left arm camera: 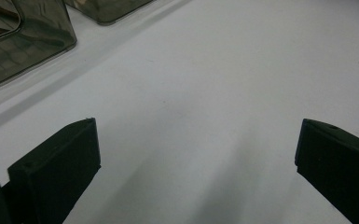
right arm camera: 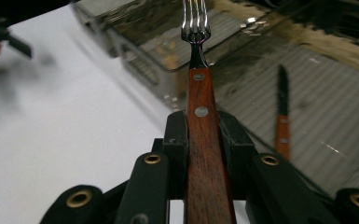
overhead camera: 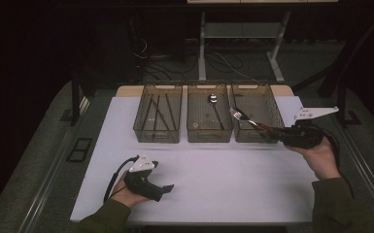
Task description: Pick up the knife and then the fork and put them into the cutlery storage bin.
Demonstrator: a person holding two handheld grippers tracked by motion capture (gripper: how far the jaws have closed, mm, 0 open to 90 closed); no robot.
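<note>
A fork with a red-brown wooden handle is clamped in my right gripper, shut on the handle. Its tines point left, over the front of the right-hand bin. In the right gripper view the fork runs straight up between the black jaws of my right gripper, tines at the top. Below it a wooden-handled knife lies in that bin. My left gripper rests at the table's front left, held by a hand. In the left gripper view my left gripper stands wide open over bare white tabletop.
Three smoky clear bins stand in a row at the back of the white table. The left bin holds dark thin sticks, the middle bin a spoon. Dark floor, cables and a desk frame lie beyond.
</note>
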